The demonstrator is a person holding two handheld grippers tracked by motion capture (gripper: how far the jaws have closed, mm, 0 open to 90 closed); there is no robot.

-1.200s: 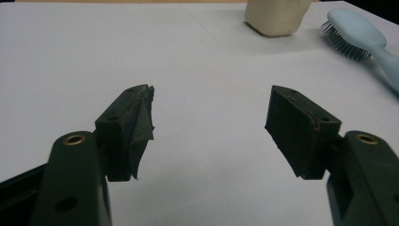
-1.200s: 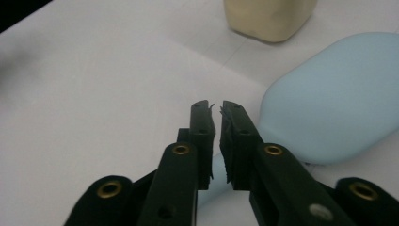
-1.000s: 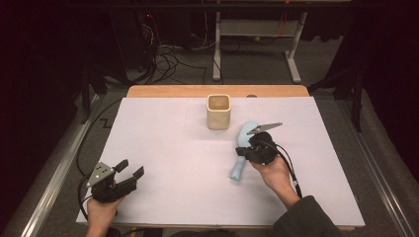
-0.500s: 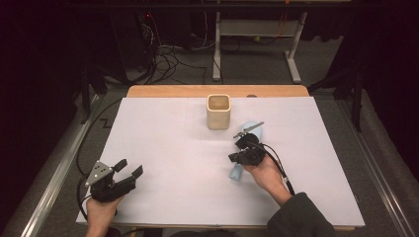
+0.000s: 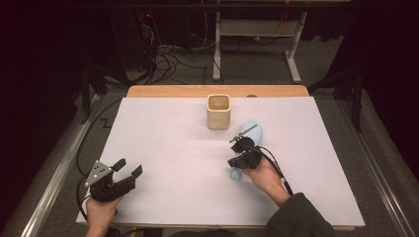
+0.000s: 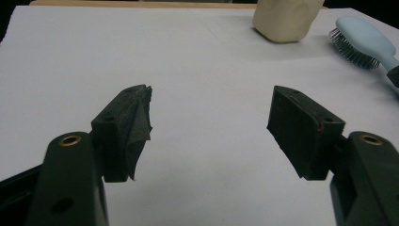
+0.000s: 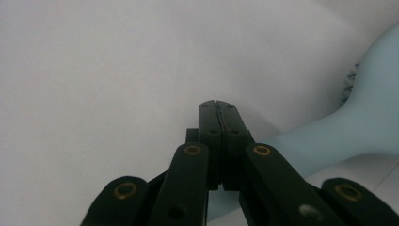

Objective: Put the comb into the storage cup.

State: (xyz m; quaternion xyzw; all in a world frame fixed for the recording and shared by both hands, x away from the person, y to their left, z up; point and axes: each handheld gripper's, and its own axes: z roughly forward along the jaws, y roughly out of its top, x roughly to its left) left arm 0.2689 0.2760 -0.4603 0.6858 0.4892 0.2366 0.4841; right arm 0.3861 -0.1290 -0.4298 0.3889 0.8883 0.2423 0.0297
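A light blue hairbrush lies on the white table cover, right of centre, its bristles showing in the left gripper view. My right gripper sits low over the brush's handle. Its jaws are shut pad to pad with nothing between them, and the handle passes underneath. At the near left my left gripper rests open. Its jaws have just been opening and hold nothing. A beige square cup stands upright at the back centre.
The cup stands just left of the brush's head. A wooden table edge runs along the far side, with metal rails at both sides. Cables and a white stand are on the floor behind.
My right gripper has slid left and toward the near edge, from over the brush's head down over its handle. The left gripper stays in place, jaws slightly wider.
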